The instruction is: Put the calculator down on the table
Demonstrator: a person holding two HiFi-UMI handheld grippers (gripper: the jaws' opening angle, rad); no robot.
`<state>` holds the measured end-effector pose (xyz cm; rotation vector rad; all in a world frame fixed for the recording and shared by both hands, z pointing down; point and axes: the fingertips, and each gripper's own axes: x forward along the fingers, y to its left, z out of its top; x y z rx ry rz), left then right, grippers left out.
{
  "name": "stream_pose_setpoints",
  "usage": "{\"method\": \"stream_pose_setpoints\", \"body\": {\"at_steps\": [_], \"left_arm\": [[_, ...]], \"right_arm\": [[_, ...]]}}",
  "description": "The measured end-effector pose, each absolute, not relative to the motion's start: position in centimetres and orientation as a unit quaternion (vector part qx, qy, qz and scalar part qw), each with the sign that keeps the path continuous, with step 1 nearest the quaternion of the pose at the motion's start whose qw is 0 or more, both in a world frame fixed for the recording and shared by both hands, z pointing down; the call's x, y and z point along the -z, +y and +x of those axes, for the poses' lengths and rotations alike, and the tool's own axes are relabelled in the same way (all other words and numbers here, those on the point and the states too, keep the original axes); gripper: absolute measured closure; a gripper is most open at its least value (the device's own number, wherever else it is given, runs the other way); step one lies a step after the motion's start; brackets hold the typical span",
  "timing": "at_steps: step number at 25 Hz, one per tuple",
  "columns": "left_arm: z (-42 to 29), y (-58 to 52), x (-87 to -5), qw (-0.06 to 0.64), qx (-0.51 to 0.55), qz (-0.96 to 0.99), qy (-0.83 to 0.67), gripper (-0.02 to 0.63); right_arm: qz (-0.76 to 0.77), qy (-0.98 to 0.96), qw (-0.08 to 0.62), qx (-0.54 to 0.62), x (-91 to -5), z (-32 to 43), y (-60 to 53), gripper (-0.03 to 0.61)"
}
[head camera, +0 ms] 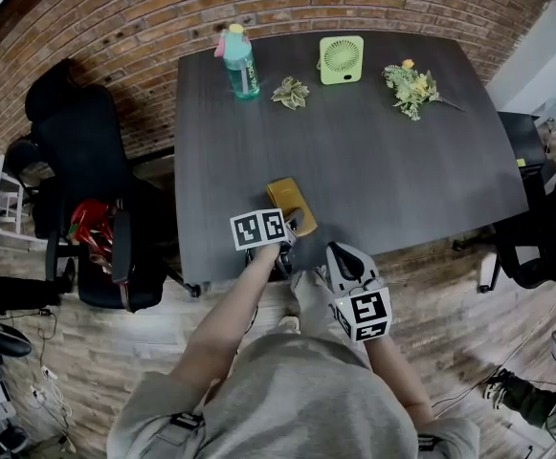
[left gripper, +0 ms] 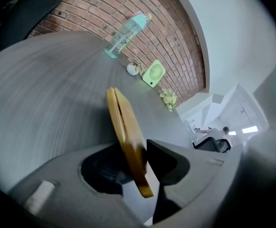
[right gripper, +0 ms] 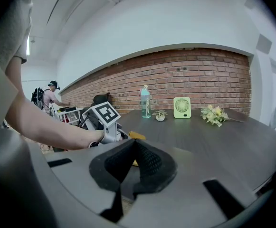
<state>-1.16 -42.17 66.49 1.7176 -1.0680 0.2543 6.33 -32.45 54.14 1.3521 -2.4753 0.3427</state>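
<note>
A yellow calculator [head camera: 290, 202] lies on the dark table [head camera: 402, 161] close to its front edge. Its near end sits between the jaws of my left gripper [head camera: 289, 229]. In the left gripper view the calculator [left gripper: 126, 127] appears edge-on. It leans against the right pad, a gap shows on its left side, and the jaws of the left gripper [left gripper: 133, 152] stand apart. My right gripper [head camera: 340, 256] hangs just off the table's front edge, to the right of the left one. The right gripper [right gripper: 135, 144] is shut with nothing in it. A corner of the calculator [right gripper: 137, 136] shows beyond it.
At the table's far side stand a teal water bottle [head camera: 240, 62], a small potted plant [head camera: 290, 92], a green fan [head camera: 341, 59] and a flower bunch [head camera: 411, 87]. A black office chair [head camera: 86, 161] stands left of the table, and more chairs [head camera: 545, 228] stand at the right.
</note>
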Motion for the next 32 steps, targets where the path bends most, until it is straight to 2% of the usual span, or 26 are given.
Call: {"method": "stream_pose_setpoints", "body": {"at_steps": [14, 21, 32], "left_arm": [[-2.2, -42.3, -66.6, 0.450, -0.192, 0.701, -0.518, 0.393], [-2.7, -42.1, -66.3, 0.377, -0.251, 0.706, -0.545, 0.376], [-3.6, -39.5, -65.6, 0.381, -0.252, 0.706, -0.541, 0.376]], "right_arm": [[0.474, -0.860, 0.147, -0.119, -53.9, 6.4, -31.6, 0.575], [0.479, -0.857, 0.145, -0.118, -53.5, 6.5, -31.0, 0.575], [0.488, -0.855, 0.139, -0.109, -52.5, 6.7, -29.4, 0.575]]}}
